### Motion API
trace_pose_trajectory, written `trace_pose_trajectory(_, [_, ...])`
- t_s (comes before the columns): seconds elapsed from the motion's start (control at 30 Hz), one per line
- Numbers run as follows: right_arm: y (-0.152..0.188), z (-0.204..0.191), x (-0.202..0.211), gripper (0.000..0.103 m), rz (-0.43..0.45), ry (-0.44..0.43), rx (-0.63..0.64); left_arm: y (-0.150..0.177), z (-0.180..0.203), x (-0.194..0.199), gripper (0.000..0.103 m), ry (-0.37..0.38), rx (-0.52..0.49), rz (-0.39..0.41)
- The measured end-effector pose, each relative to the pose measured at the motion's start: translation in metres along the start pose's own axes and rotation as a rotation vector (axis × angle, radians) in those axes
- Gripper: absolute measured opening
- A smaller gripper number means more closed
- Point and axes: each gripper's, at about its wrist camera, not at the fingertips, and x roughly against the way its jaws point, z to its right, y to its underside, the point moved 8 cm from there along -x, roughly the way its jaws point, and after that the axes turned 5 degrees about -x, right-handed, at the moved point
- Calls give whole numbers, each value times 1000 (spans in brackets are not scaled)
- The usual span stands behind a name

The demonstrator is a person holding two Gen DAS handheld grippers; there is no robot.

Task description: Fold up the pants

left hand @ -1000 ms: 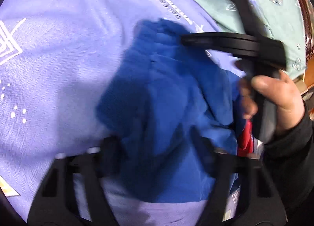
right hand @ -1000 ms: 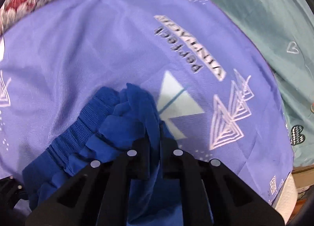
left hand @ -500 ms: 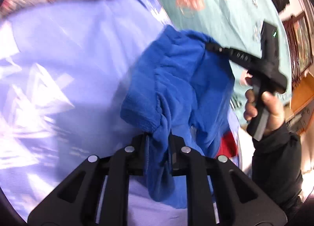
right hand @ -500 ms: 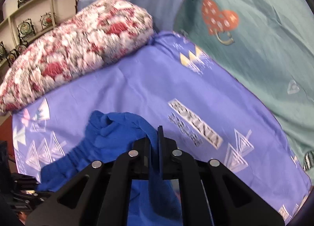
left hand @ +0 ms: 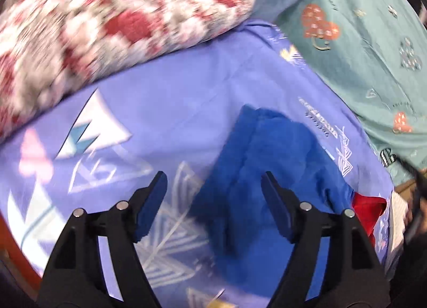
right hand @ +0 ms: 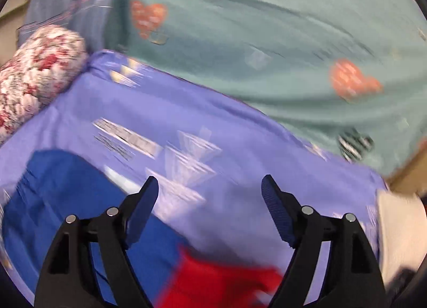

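Two grippers, both spread wide and holding nothing. Left gripper: its jaws stand far apart above the pants, with blue pads facing inward; the cloth lies below and between the fingers, no pad visibly pressing it. Right gripper: jaws likewise far apart, over the bare sheet, with the pants off to its lower left (partly behind the left finger).

Pants: a blue bundle lying on the lilac sheet, gathered rather than flat, with soft creases running along its length; motion blur hides finer detail. Just beside its near right edge lies a red cloth, seen in the right view as a red patch at the bottom, between the fingers. Whether the two touch cannot be told.

Surroundings: a red-and-white floral pillow rests along the far edge of the sheet; a teal cover with orange hearts borders the sheet on the right (printed triangles and lettering mark the sheet itself).
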Motion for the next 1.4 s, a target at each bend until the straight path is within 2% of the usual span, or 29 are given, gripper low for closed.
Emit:
trace_pose_trajectory(0.07, [41,47,14,82,-27,29,-45,-11,26,-16,76,40,-24,-19])
trace_pose_trajectory(0.1, [71,73,22,83,-52,22,-72,-15,37,-24,76,56,-32,-32])
trace_pose_trajectory(0.17, [114,98,24,84,-93,7,-105,-16,54,-37,76,74,-47,-48])
trace_pose_trajectory(0.27, [141,115,12,84,-124,6,-134,-9,80,-62,76,82,-60,-88])
trace_pose_trajectory(0.37, [146,123,-14,84,-108,-6,-163,7,89,-77,76,85,-39,-136])
trace_pose_trajectory(0.47, [147,112,-41,84,-120,-123,-212,17,82,-73,76,52,-32,-141])
trace_pose_trajectory(0.57, [145,93,-69,83,-141,-206,-217,11,65,-64,76,11,-17,-123])
trace_pose_trajectory(0.6, [145,88,-77,79,-154,-225,-223,6,59,-61,77,-3,-11,-113])
trace_pose_trajectory(0.63, [146,83,-84,42,-174,-251,-234,-3,53,-56,79,-22,-7,-93])
trace_pose_trajectory(0.67, [147,81,-89,30,-196,-269,-247,-11,50,-55,83,-30,-12,-77])
trace_pose_trajectory(0.7, [146,81,-89,29,-206,-289,-274,-21,47,-54,84,-47,-27,-59])
trace_pose_trajectory(0.77, [137,86,-74,26,-154,-312,-295,-40,45,-59,85,-88,-79,-47])
trace_pose_trajectory(0.83, [128,102,-48,26,-104,-285,-321,-57,48,-77,87,-108,-141,-62])
trace_pose_trajectory(0.97, [121,142,3,25,-56,-208,-381,-72,54,-127,88,-127,-217,-157])
trace_pose_trajectory(1.03, [125,151,12,25,-61,-178,-392,-75,56,-152,88,-149,-234,-196])
trace_pose_trajectory(1.13, [134,154,8,26,-104,-129,-396,-69,62,-179,87,-124,-239,-272])
trace_pose_trajectory(1.2, [140,154,-5,26,-134,-124,-399,-67,69,-185,84,-119,-264,-277])
trace_pose_trajectory(1.23, [141,153,-11,26,-144,-124,-400,-66,76,-186,69,-106,-296,-273])
trace_pose_trajectory(1.27, [142,150,-17,26,-151,-120,-397,-64,83,-186,41,-94,-328,-269])
trace_pose_trajectory(1.33, [144,148,-27,26,-163,-94,-401,-60,94,-182,40,-127,-410,-248])
trace_pose_trajectory(1.4, [146,151,-26,26,-159,-96,-417,-58,99,-178,38,-135,-441,-234])
